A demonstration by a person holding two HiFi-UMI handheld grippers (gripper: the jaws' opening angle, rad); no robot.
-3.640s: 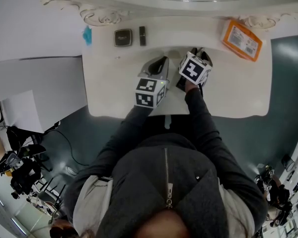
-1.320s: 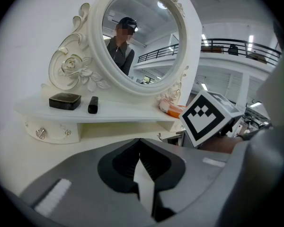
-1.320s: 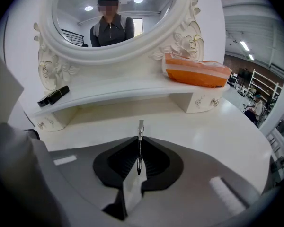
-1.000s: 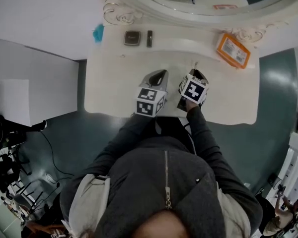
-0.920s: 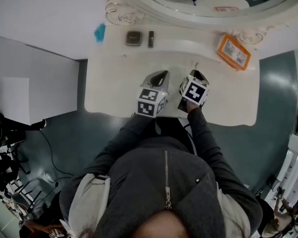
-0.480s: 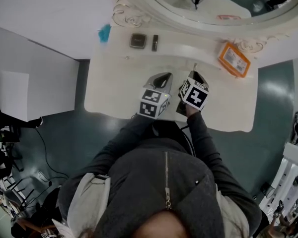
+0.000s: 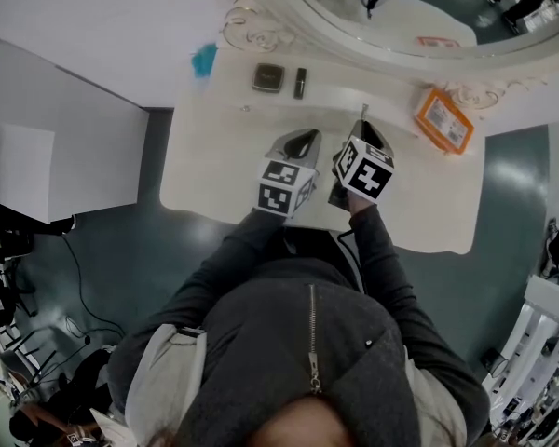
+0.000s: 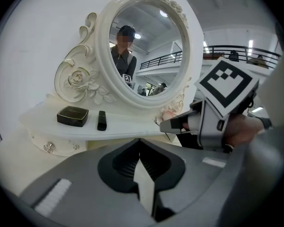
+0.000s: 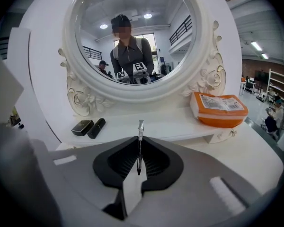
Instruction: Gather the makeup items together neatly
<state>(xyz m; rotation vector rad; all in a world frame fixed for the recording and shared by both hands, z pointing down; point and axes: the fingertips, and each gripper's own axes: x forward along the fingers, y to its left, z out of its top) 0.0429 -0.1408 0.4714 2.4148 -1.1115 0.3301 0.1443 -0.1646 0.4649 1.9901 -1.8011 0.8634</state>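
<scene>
Left gripper [image 8: 139, 143] closed, right gripper [image 9: 139, 148] pinching thin tool [image 9: 140, 126]

Right tool [image 7: 362, 130] raised, higher above the dresser top [image 7: 214, 161] (thin metal stick [image 9: 140, 131] clamped)

Table [image 7: 224, 156]: cream white.
Mirror frame [image 8: 102, 41]: the same cream white, with moulded rose and scroll relief.
Compact [image 8: 72, 116]: glossy black.
Lipstick [image 8: 102, 120]: black.
Packet [image 9: 220, 109]: orange, with a white printed label on top.
Scrap [image 7: 204, 60] at the table's far left corner: turquoise.
Left gripper [image 8: 139, 143] and right gripper [image 9: 139, 141]: grey shells, black ribbed pads.
Marker cube [image 7: 283, 186] on each gripper: white faces with black square patterns.
Thin tool [image 9: 140, 126]: silver at the tip, dark lower down.
Floor [image 7: 121, 250]: dull teal.
Jacket [image 7: 289, 343]: dark grey with pale side panels.
</scene>
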